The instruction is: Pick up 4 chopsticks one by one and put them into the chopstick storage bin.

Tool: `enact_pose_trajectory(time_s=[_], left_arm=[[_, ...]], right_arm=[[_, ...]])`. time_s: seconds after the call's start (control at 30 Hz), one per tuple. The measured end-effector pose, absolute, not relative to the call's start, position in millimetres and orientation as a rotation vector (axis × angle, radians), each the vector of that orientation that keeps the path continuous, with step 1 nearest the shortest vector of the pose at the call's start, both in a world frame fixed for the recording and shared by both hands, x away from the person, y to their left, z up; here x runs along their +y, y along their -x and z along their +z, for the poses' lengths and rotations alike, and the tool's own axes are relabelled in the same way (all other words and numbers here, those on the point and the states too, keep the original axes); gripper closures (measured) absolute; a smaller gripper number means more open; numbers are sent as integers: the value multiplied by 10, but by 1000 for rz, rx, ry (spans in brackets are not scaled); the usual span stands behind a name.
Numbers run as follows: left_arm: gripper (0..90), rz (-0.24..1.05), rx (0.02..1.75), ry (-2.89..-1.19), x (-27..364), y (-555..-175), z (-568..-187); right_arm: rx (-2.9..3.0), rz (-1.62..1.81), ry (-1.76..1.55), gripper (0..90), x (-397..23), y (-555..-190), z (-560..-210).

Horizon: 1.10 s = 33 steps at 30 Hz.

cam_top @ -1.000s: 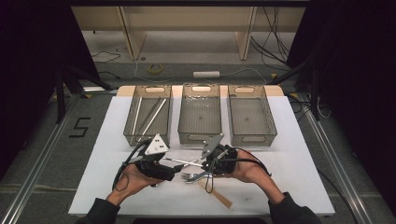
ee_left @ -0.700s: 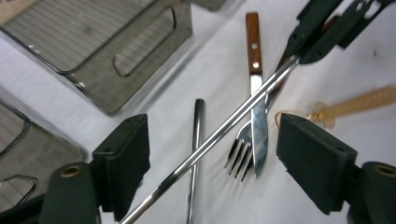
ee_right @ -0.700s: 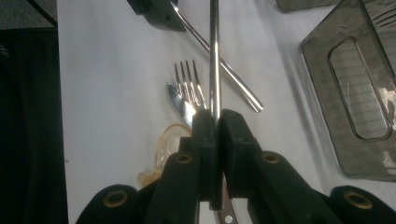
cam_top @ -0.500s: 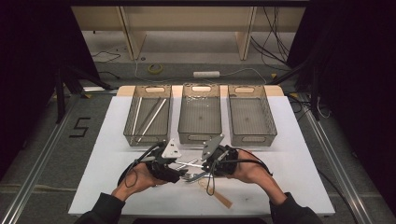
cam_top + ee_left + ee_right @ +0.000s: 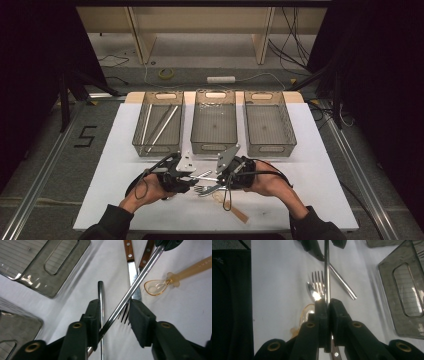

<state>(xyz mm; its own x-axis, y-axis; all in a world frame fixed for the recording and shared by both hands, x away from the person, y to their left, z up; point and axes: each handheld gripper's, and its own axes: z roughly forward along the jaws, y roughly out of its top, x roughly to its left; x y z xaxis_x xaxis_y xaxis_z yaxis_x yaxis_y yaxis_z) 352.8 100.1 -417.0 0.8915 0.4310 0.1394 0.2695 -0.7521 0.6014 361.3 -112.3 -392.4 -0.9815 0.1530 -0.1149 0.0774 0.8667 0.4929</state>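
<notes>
Your right gripper [image 5: 327,305] was clamped shut on one end of a steel rod [image 5: 326,270], probably a chopstick, whose long axis ran straight out ahead of those jaws toward your left hand. Your left gripper [image 5: 115,312] had just been closing. Its jaws stood about half open, with the rod [image 5: 135,282] crossing slantwise between them, close against the left jaw and clear of the right, so nothing was pinched yet. A fork [image 5: 125,313] and a knife [image 5: 132,275] lay on the table [image 5: 190,315] beneath. The handover turned on that slant: your left jaws had to close across the rod, not along it.
</notes>
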Motion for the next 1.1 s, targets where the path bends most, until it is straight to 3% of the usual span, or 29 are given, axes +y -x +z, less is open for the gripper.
enact_pose_trajectory(time_s=[0.4,0.57,0.6,0.8,1.1], left_arm=[[775,292,333,-2576,958,-3464,-4161],[850,237,304,-2593,889,-3413,-4182],[852,234,314,-2595,894,-3419,-4177],[854,252,443,-2558,1002,-3508,-4132],[854,292,630,-2456,1174,-3621,-4055]], right_arm=[[2920,769,-73,836,-1157,-3622,-3941],[2909,853,-161,740,-1257,-3722,-3907],[2902,864,-192,659,-1280,-3728,-3891],[2833,1019,-379,446,-1377,-3769,-3800],[2668,1146,-602,377,-1524,-3694,-3803]])
